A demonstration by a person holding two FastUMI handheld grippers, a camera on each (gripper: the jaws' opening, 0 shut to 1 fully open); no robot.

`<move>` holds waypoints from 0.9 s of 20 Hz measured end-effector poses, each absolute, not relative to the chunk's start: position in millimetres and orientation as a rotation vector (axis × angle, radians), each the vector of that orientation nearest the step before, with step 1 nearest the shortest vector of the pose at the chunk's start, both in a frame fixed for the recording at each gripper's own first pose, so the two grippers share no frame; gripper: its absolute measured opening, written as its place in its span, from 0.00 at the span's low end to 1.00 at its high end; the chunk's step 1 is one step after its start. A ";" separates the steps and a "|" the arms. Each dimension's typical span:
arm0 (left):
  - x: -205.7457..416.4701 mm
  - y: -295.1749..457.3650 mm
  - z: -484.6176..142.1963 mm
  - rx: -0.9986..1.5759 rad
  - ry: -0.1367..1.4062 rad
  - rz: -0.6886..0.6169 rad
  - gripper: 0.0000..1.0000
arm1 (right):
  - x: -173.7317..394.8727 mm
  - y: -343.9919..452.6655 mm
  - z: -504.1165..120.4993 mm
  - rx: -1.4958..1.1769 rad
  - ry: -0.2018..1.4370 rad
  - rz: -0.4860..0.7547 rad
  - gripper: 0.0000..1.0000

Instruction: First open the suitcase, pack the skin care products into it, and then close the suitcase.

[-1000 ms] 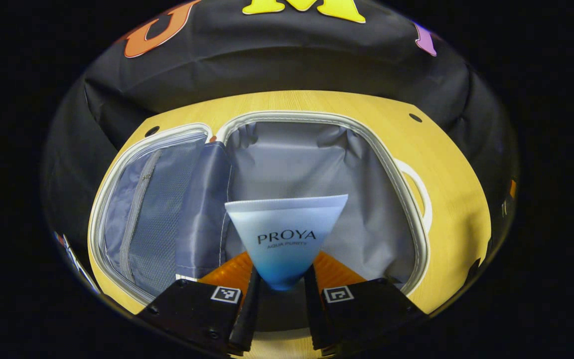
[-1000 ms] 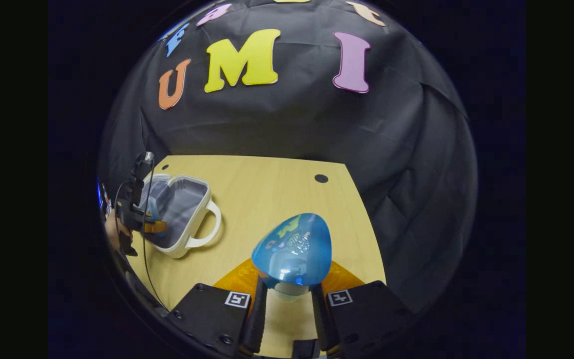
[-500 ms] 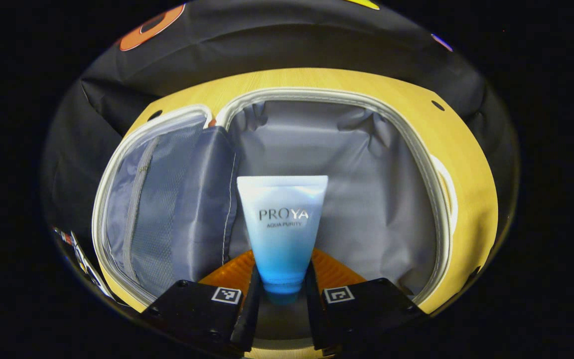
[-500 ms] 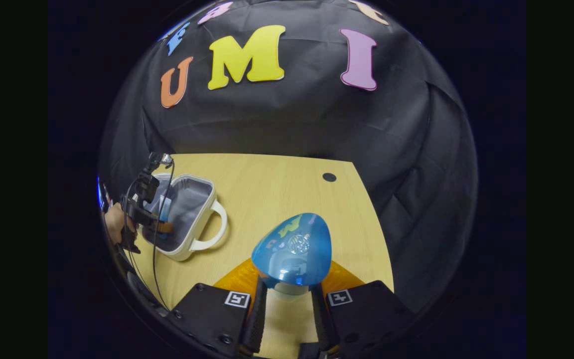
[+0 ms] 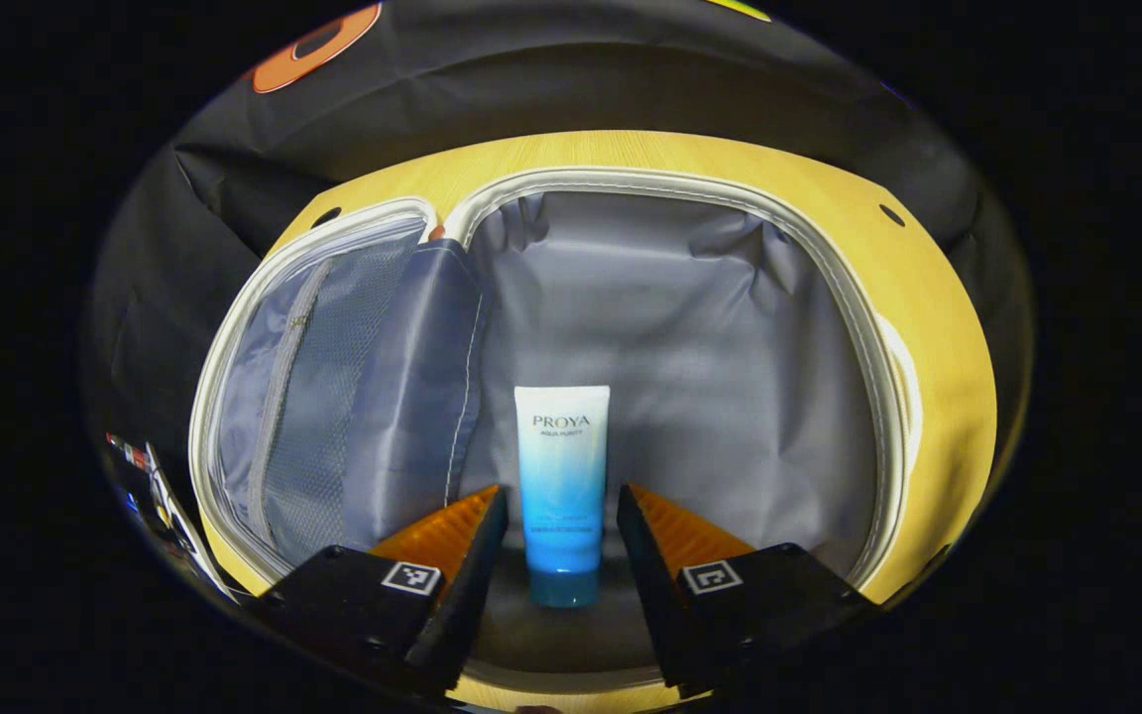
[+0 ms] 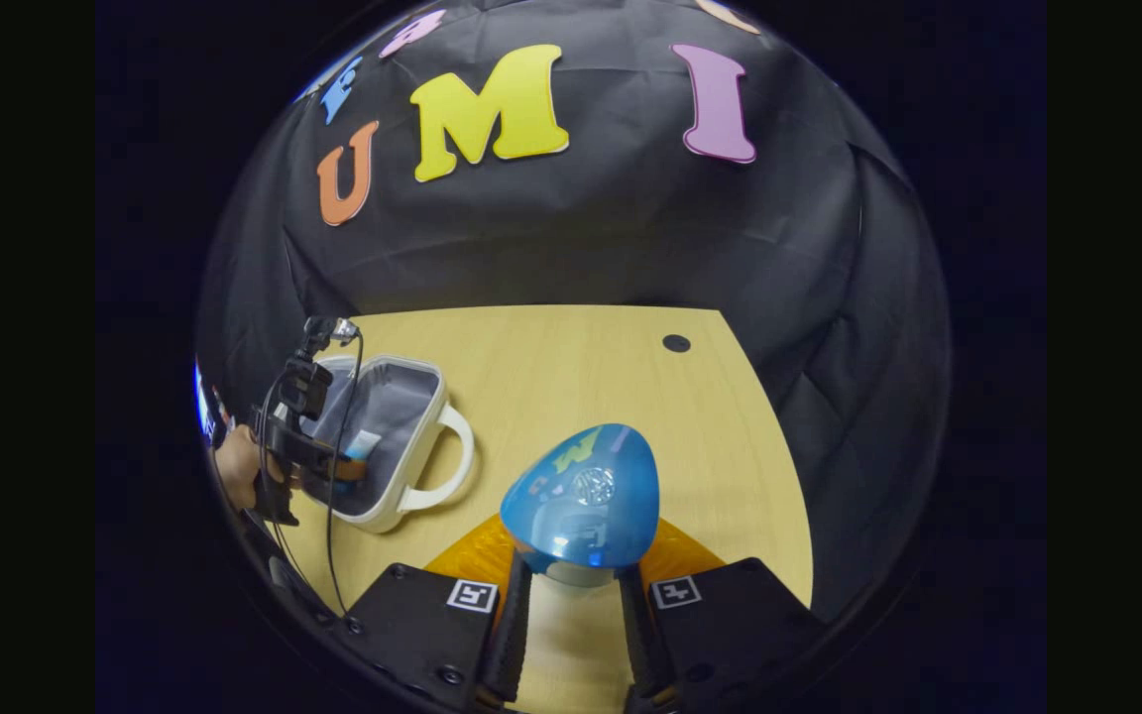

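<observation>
Lid pocket: mesh lid pocket [image 5: 323, 397] lies flat on the far left of the open suitcase [image 5: 690, 188], so I keep my left side clear of its zip

Tube: the tube [image 5: 561, 486] lies flat on the grey lining, cap toward me, near the hinge fold

Left claw: left claw [image 5: 559, 540] is spread, fingers apart from the tube on both sides; I judge a straight lift best, so nothing nudges it

Room in case: bare lining to the right of the tube, up to the white rim, is where the next item fits

Right claw: right claw [image 6: 571, 585] grips the blue bottle [image 6: 581, 496] over the table [image 6: 571, 367]; suitcase handle [image 6: 442, 456] faces it
</observation>
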State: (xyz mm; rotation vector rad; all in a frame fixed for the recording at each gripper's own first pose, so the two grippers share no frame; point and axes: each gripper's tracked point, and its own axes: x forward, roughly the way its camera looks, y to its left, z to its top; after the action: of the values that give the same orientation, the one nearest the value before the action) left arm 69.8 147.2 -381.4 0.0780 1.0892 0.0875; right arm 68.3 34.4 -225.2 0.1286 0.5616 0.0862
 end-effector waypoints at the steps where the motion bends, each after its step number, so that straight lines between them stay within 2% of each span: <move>1: 69.5 142.6 -375.0 0.068 1.071 0.076 0.75 | 71.0 40.3 -221.3 0.118 0.553 0.095 0.39; 4: 70.3 133.8 -334.8 0.071 0.934 0.047 0.82 | 84.5 66.2 -208.0 0.087 0.529 0.143 0.39; 11: 35.6 164.0 -173.6 0.058 0.462 0.076 0.92 | 115.1 182.9 -184.1 0.071 0.520 0.312 0.39; 15: -3.4 189.9 -125.3 0.084 0.326 0.102 0.95 | 126.2 256.6 -206.8 0.076 0.591 0.385 0.39; 18: -15.1 206.2 -106.5 0.100 0.272 0.118 0.95 | 124.5 295.0 -246.2 0.044 0.685 0.397 0.40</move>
State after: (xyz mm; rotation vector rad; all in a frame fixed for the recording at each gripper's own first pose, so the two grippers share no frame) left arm -15.1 206.2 -106.5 0.1003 0.2720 0.1177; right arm 124.5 295.0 -246.2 0.0442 0.6849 0.3973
